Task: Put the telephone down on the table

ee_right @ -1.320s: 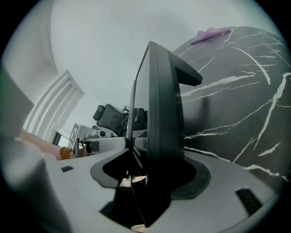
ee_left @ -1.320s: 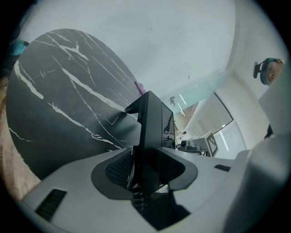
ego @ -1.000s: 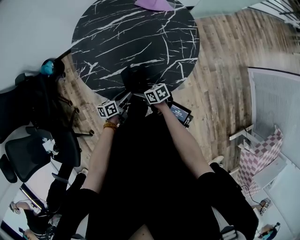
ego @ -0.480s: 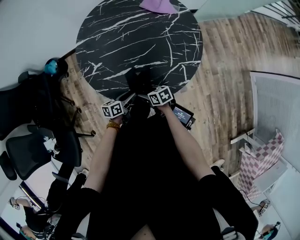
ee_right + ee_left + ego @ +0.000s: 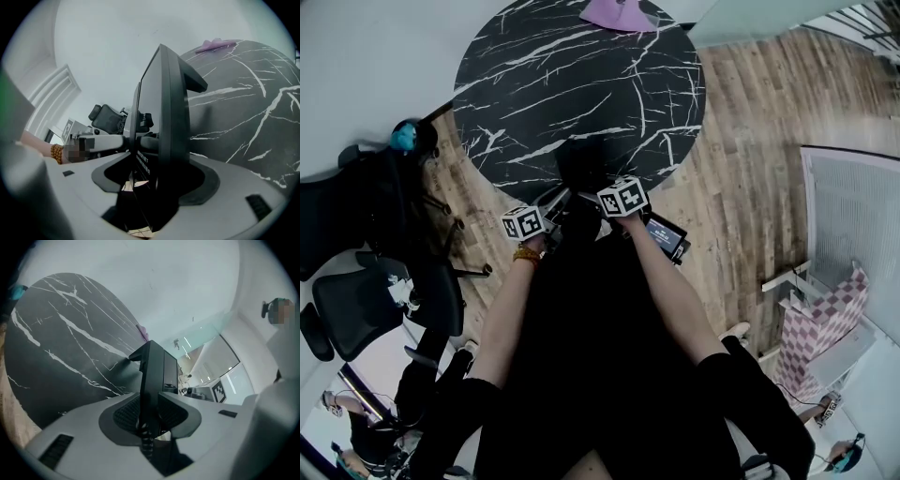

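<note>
A black telephone (image 5: 581, 167) is held upright on its edge above the near rim of the round black marble table (image 5: 581, 75). My left gripper (image 5: 555, 201) comes at it from the left. Its jaws are closing, and in the left gripper view the pads (image 5: 125, 414) press on the telephone's slab (image 5: 152, 376), with a coiled cord hanging below. My right gripper (image 5: 598, 195) holds it from the right. The telephone (image 5: 166, 117) fills the gap of those jaws (image 5: 154, 180), which are opening slightly.
A purple cloth (image 5: 617, 11) lies at the table's far edge. Black office chairs (image 5: 356, 281) stand on the wooden floor to the left. A small lit screen (image 5: 664, 236) shows beside my right gripper. A checkered cloth (image 5: 825, 314) lies at the right.
Both grippers and the telephone stay at the table's near rim. The head view has shifted only slightly.
</note>
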